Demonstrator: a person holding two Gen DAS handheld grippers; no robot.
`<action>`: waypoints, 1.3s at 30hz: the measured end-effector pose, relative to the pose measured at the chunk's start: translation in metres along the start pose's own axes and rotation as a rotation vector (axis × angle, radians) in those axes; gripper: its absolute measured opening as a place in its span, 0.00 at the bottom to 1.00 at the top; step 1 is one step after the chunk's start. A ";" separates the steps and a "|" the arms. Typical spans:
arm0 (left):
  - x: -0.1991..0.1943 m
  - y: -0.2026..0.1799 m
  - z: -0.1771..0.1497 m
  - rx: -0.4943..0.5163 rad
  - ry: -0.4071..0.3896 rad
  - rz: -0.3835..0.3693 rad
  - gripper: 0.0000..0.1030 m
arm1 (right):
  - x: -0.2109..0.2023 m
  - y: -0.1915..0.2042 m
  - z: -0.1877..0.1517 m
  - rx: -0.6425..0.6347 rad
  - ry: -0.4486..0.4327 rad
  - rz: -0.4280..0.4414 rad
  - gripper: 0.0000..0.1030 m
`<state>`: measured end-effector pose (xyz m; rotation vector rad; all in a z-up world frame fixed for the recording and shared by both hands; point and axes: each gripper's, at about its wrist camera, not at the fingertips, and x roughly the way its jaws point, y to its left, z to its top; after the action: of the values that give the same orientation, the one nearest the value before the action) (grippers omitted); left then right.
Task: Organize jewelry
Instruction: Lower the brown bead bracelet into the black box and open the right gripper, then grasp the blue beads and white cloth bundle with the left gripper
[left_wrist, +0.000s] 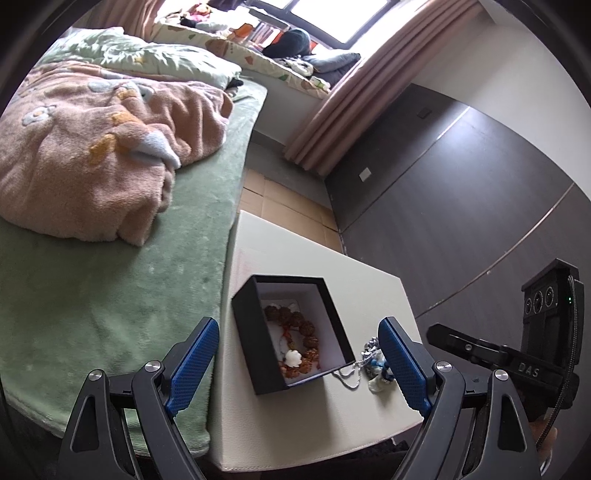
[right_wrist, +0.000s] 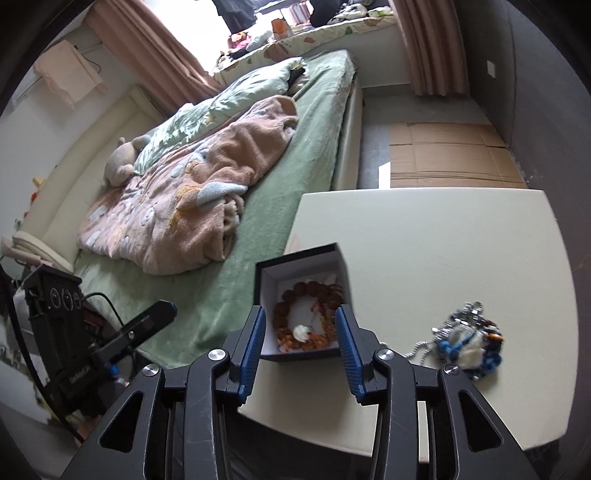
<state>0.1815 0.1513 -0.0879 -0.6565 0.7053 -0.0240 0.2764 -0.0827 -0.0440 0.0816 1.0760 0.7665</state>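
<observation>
From the left wrist, the left gripper (left_wrist: 297, 350) is seen with its jaws spread wide and grasping nothing, hovering over a black box (left_wrist: 295, 332) that stands open on the pale bench (left_wrist: 384, 295) beside the bed (left_wrist: 110, 277). A brown bead bracelet (left_wrist: 295, 339) lies inside the box, and a tangle of silver chain and blue-white trinkets (left_wrist: 373, 365) lies on the bench just beside the box's near corner, partly hidden behind the right-hand jaw. From the right wrist, the right gripper (right_wrist: 300, 328) is seen poised over the same box (right_wrist: 301, 299) with its jaws parted on either side of it; nothing is grasped, and the bracelet (right_wrist: 306, 314) is seen below them inside the box. Whether the pads touch the box walls cannot be told. The tangle (right_wrist: 469, 347) is seen apart from the box, on the bench to the right. Two risks are judged likely: the light box could be knocked or tipped towards the bench edge if a jaw catches its wall, and the chain could be snagged and dragged when the tangle is lifted.
</observation>
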 end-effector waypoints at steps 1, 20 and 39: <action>0.002 -0.004 -0.001 0.007 0.005 -0.004 0.86 | -0.005 -0.005 -0.003 0.010 -0.012 -0.014 0.60; 0.037 -0.102 -0.036 0.221 0.089 -0.085 0.86 | -0.059 -0.126 -0.068 0.304 -0.116 -0.060 0.76; 0.117 -0.154 -0.073 0.260 0.275 -0.067 0.45 | -0.081 -0.192 -0.114 0.414 -0.175 -0.038 0.75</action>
<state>0.2567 -0.0396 -0.1118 -0.4302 0.9263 -0.2682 0.2637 -0.3081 -0.1190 0.4705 1.0516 0.4834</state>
